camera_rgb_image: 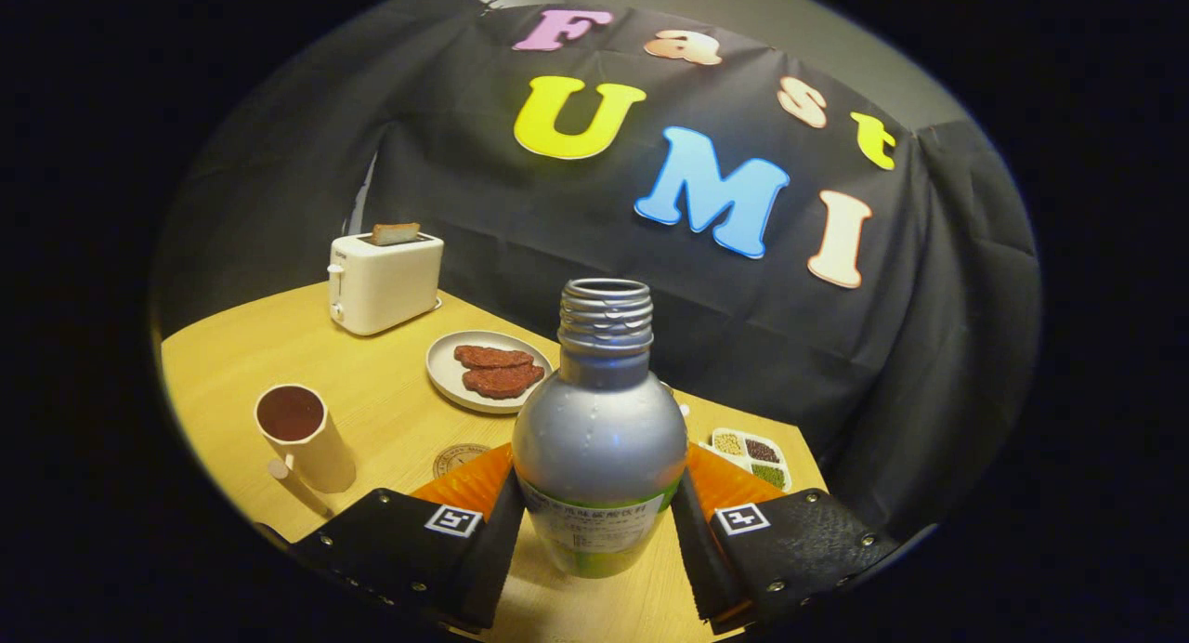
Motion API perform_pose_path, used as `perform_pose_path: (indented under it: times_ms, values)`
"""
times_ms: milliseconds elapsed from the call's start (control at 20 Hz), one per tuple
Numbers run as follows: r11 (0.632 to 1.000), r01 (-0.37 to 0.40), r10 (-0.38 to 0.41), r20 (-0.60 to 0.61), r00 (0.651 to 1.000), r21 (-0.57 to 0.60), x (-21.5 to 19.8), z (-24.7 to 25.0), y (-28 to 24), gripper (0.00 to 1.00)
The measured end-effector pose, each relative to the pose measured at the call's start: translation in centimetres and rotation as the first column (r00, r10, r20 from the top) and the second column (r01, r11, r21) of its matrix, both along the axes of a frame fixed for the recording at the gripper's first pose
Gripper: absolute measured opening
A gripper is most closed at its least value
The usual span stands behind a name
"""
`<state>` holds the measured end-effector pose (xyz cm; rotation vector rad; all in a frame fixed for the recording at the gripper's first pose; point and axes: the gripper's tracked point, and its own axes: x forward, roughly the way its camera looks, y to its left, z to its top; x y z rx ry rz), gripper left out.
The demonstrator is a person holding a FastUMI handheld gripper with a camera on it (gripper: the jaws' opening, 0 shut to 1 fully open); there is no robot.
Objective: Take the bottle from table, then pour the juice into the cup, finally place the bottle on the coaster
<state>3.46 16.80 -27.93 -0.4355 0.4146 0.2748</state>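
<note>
An uncapped clear bottle (600,434) with a threaded neck stands upright between my fingers, and my gripper (599,522) is shut on its labelled lower body, both black pads pressing its sides. It appears held above the wooden table (223,364). A cream cup (304,436) with a handle holds dark juice, left of the left finger. A round brown coaster (458,458) lies on the table just beyond the left finger, partly hidden by it.
A white toaster (384,281) with a slice of bread stands at the table's far left. A plate (447,369) with two brown pieces lies behind the bottle. A small divided dish of grains (751,457) sits beyond the right finger near the table's corner.
</note>
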Motion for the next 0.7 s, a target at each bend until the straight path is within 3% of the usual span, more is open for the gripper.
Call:
perform_pose_path:
  times_ms: [400, 700]
  values:
    - [0.973, -0.100, 0.104, 0.009, 0.995, -0.208, -0.1, 1.1, 3.2, 0.77]
    - [0.910, -0.174, 0.196, 0.021, 0.980, -0.377, -0.8, 0.9, 4.2, 0.77]
